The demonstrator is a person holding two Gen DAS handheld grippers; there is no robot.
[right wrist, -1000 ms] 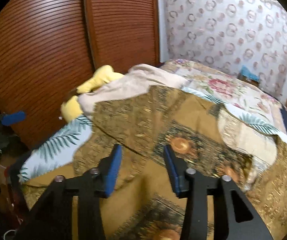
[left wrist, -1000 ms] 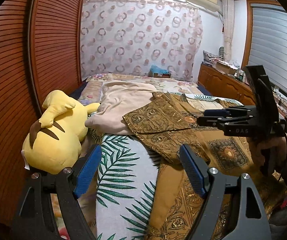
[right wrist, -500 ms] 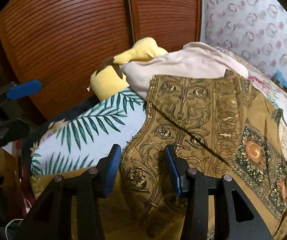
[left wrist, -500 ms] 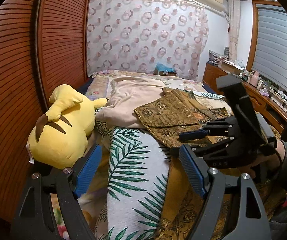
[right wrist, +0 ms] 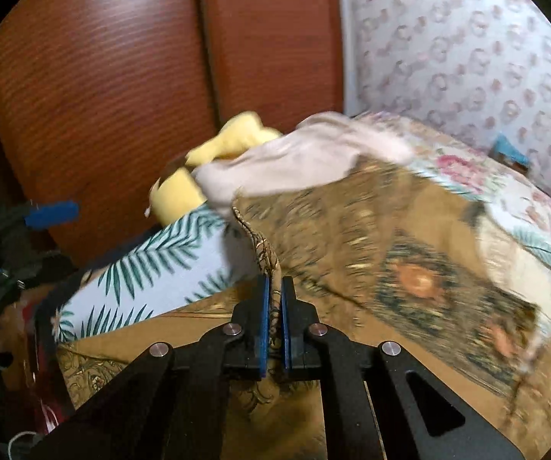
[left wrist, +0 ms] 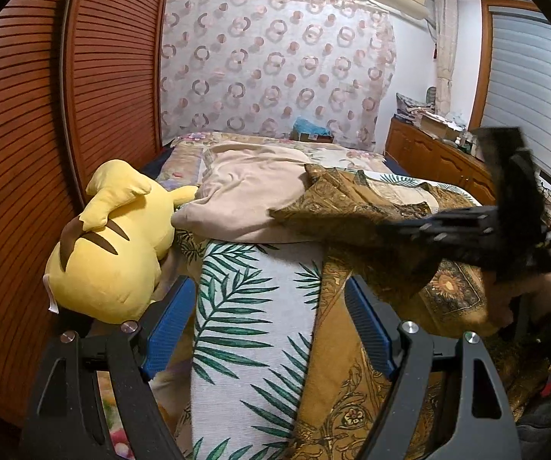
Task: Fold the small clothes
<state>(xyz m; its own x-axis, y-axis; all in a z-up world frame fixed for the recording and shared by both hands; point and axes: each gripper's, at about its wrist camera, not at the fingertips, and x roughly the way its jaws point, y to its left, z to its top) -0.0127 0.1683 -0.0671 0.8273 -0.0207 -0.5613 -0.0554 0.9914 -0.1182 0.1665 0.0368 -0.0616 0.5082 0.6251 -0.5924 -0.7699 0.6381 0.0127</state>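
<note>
- Right gripper point(right wrist: 273, 299) has just closed, blue pads pinching a raised fold of the brown ornate-patterned garment point(right wrist: 390, 268) on the bed
- Left gripper point(left wrist: 267, 318) spread wide over palm-leaf fabric point(left wrist: 252, 306), beside a soft yellow plush toy point(left wrist: 114, 245)

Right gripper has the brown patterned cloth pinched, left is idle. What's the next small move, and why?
Probably lift the right gripper and carry the brown patterned cloth edge across to fold it: its jaws have just closed on that edge, while the left gripper is open above the palm-print sheet.
</note>
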